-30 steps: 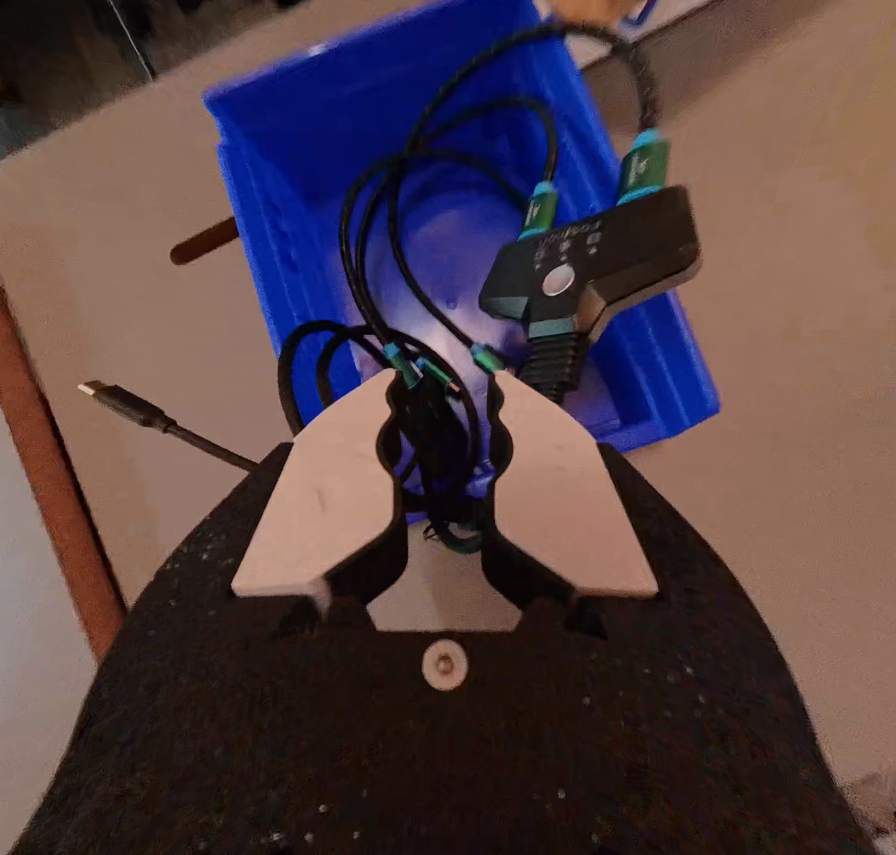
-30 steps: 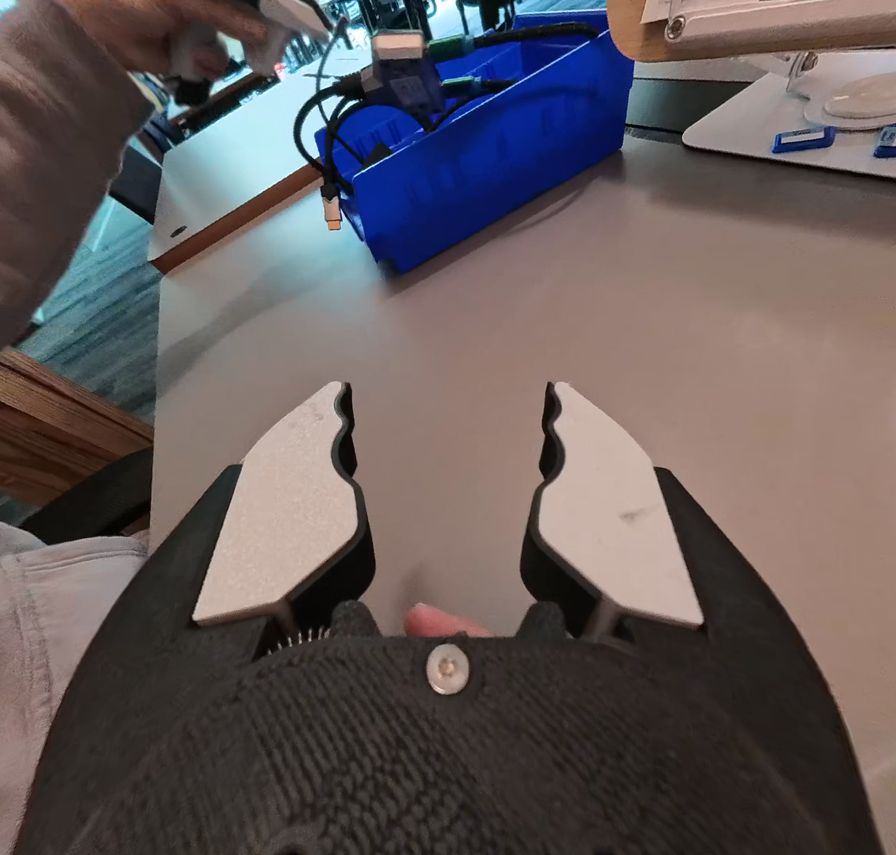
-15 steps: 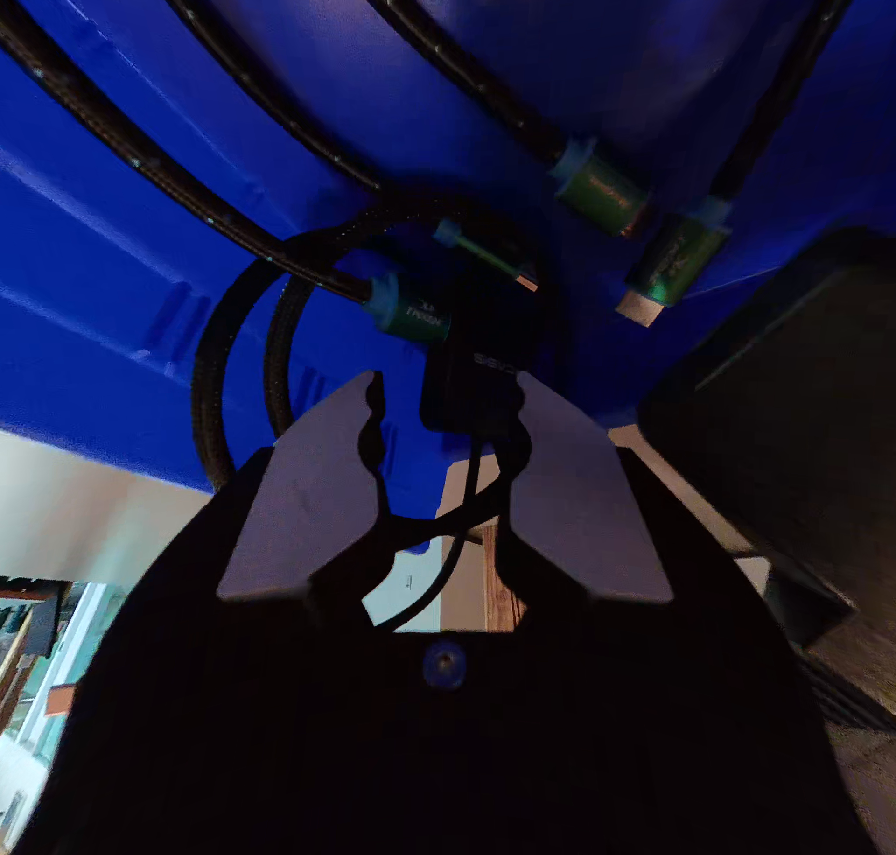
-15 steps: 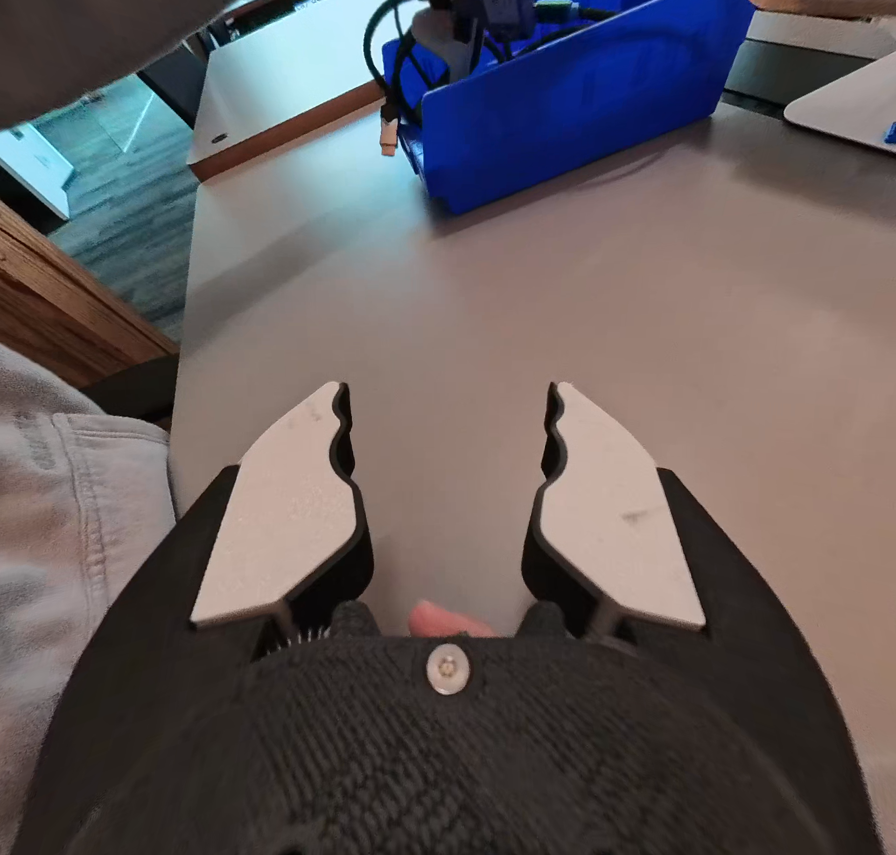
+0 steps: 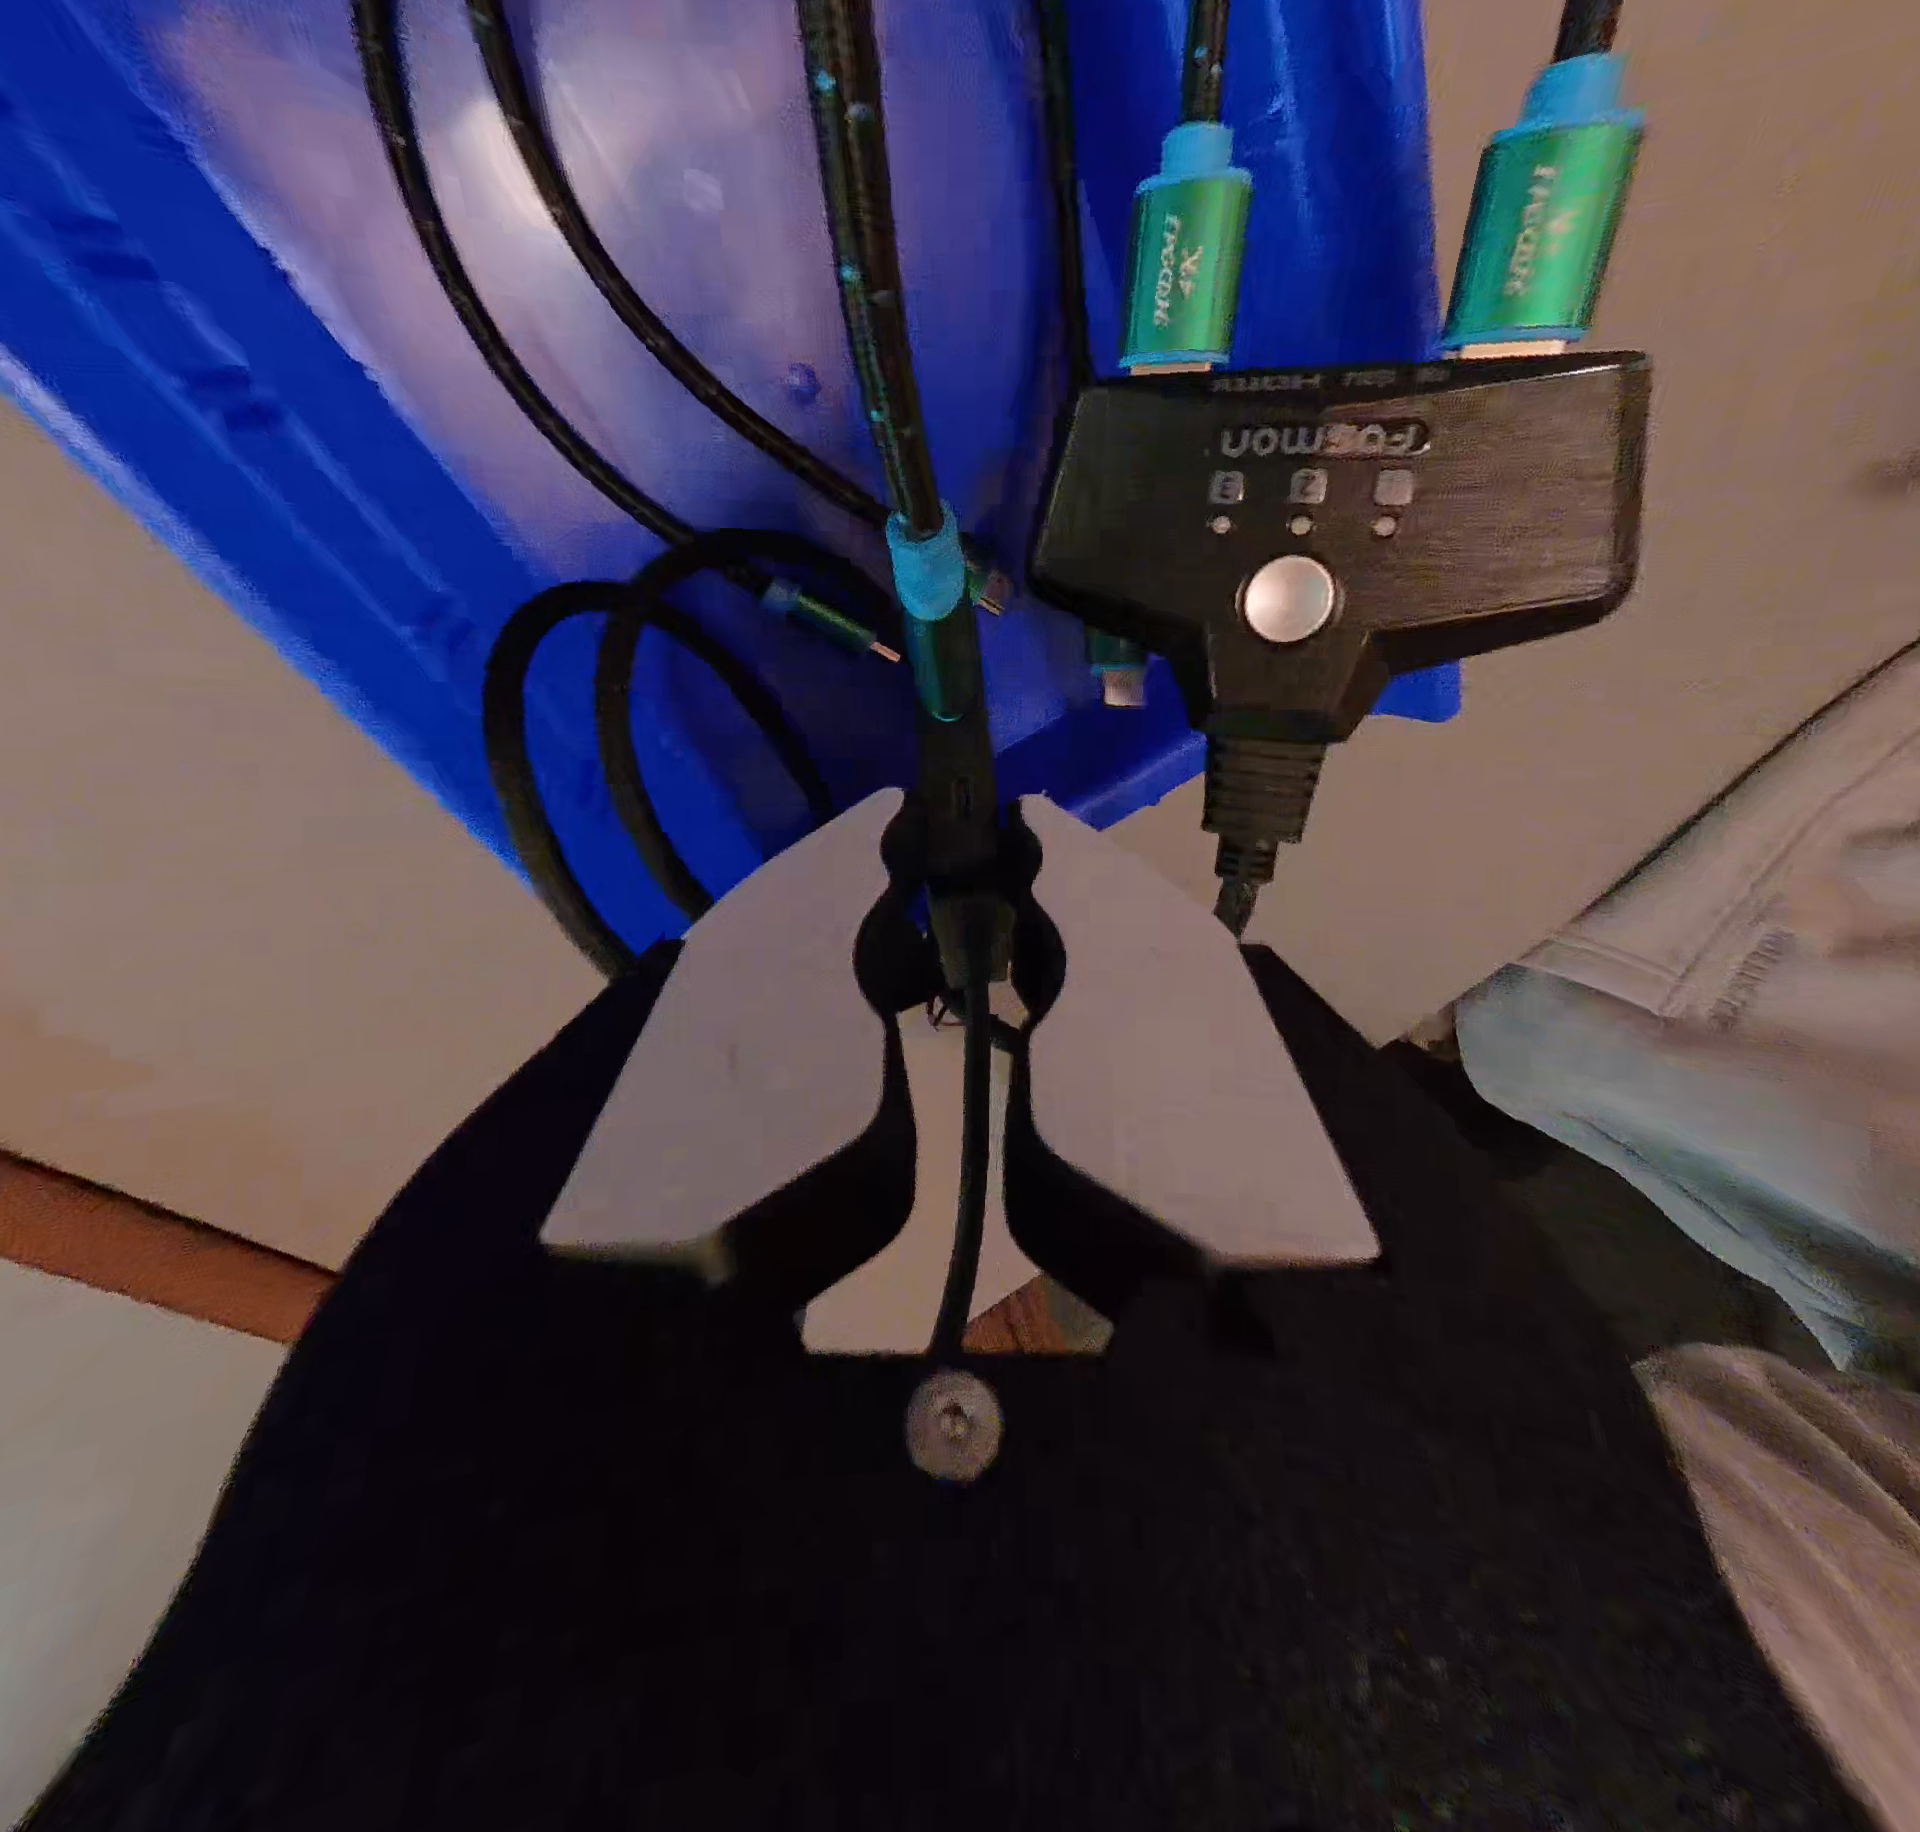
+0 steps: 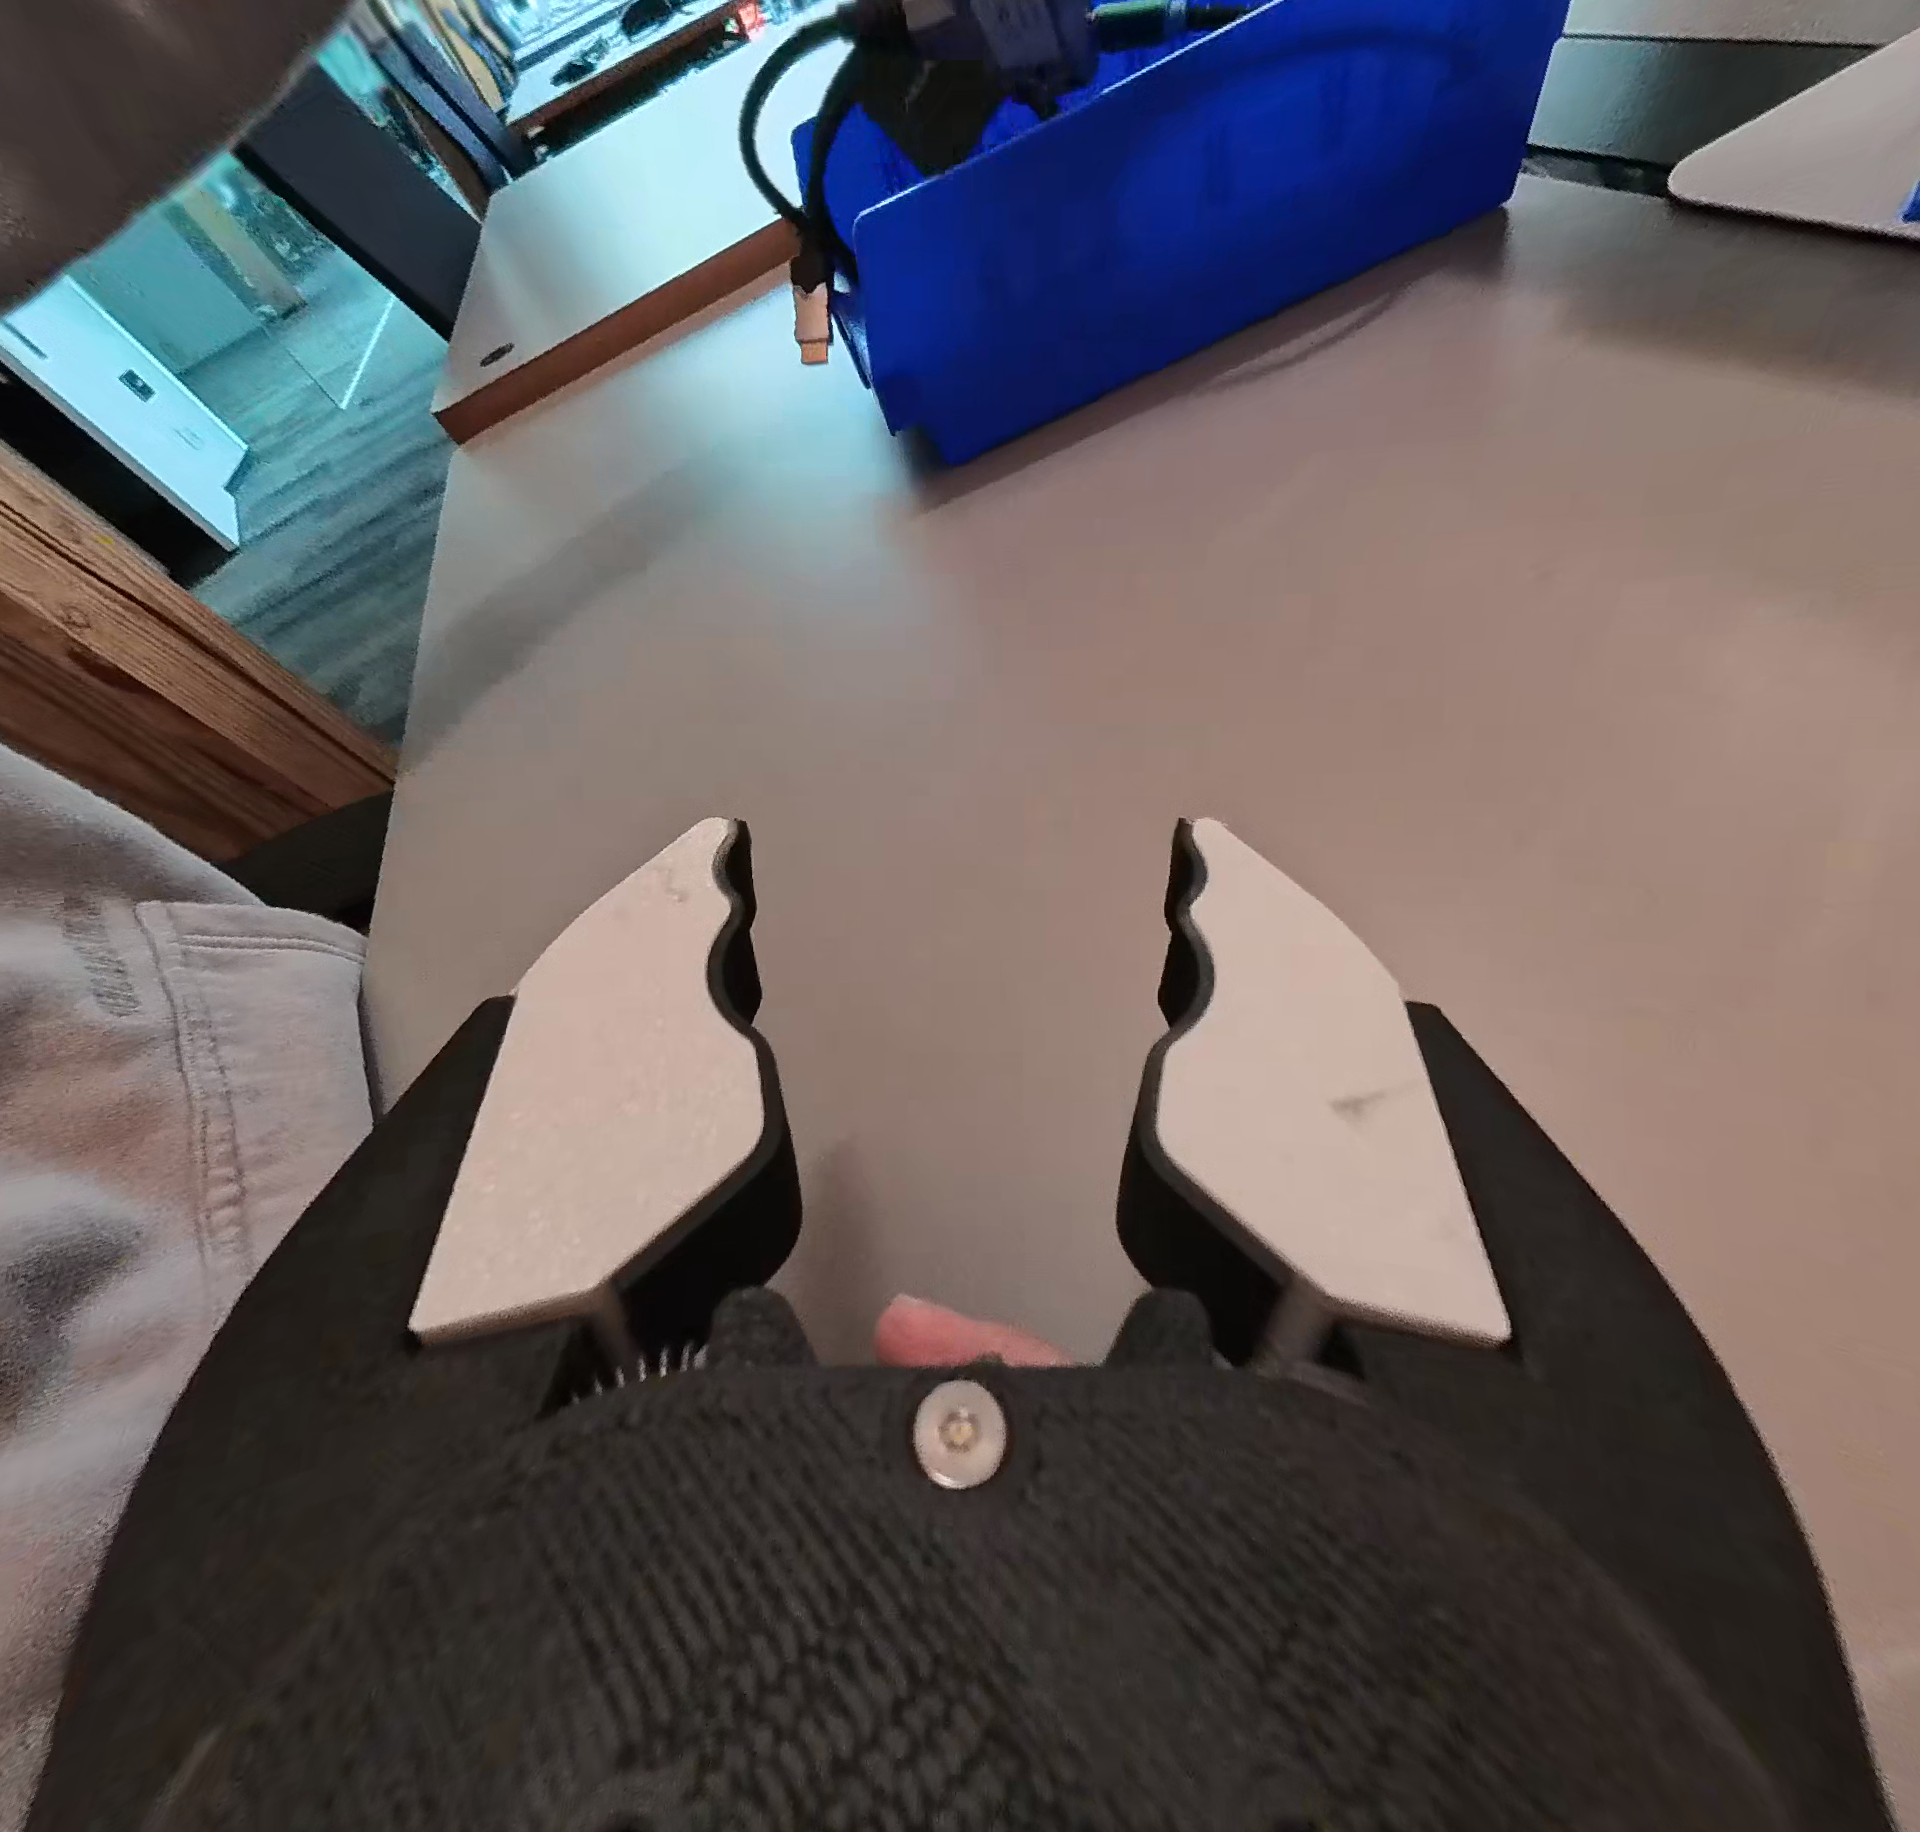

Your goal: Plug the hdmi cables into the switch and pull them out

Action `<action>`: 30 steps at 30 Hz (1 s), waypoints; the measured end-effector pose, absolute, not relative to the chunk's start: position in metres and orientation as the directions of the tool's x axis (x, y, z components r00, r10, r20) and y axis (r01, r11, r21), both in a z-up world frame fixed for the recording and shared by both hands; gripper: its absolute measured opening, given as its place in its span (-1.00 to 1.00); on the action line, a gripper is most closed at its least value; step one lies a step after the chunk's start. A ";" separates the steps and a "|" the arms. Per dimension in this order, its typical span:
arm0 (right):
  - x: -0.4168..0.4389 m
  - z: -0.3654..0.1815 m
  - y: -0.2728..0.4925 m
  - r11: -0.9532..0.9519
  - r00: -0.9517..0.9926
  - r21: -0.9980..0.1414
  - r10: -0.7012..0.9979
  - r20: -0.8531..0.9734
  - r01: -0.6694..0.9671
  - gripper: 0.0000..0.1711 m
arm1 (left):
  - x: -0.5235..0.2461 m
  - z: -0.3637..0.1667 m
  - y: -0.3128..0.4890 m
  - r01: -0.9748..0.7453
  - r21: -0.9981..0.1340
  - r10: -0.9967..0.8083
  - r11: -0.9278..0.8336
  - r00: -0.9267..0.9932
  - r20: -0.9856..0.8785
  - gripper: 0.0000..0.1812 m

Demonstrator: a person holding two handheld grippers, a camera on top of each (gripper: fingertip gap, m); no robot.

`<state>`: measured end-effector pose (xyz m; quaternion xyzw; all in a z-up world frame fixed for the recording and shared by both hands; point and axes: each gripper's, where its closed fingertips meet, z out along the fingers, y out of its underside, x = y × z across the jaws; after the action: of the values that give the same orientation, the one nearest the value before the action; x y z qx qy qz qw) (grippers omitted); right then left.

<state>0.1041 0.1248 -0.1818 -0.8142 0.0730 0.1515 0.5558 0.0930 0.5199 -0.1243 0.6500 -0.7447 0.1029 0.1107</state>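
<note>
The left hand-held gripper (image 5: 961,847) is clenched on a black plug body (image 5: 961,795) with a thin black cord running back between its fingers. A braided cable with a green and blue collar (image 5: 930,598) joins the far end of that plug.

The black switch (image 5: 1340,515) sits just right of the gripped plug, over the near right corner of the blue bin (image 5: 312,348). Two green cable plugs (image 5: 1184,265) (image 5: 1538,234) are seated in its far edge. More braided cables (image 5: 582,255) loop inside the bin.

The right hand-held gripper (image 6: 961,941) is released, jaws wide apart, above the bare grey surface (image 6: 1247,639), well apart from the bin (image 6: 1195,203) at the far side. A loose plug (image 6: 812,312) hangs over the bin's left end.
</note>
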 end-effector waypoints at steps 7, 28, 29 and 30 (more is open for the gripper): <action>0.105 -0.184 0.125 -0.376 0.942 -0.878 0.040 -0.334 -0.295 -0.11 | 0.121 -0.027 0.553 -0.872 -0.489 -0.997 0.013 -0.050 0.063 -0.84; 0.103 -0.079 0.142 -0.196 0.983 -0.968 -0.072 0.172 0.155 0.02 | 0.091 0.010 0.324 -0.351 -0.933 -0.887 0.081 -0.452 0.094 -0.85; 0.118 -0.078 0.134 -0.202 0.980 -0.970 -0.117 0.160 0.134 0.04 | 0.089 -0.003 0.310 -0.371 -0.926 -0.849 0.071 -0.509 0.139 -0.85; 0.131 -0.080 0.125 -0.191 0.984 -0.978 -0.136 0.111 0.083 0.04 | 0.088 -0.016 0.297 -0.395 -0.916 -0.808 0.068 -0.561 0.182 -0.85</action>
<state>0.1309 0.1252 -0.0804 -0.7669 0.0172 -0.0864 0.6357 0.0876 0.2968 -0.0158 0.4267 -0.7047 0.5328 -0.1934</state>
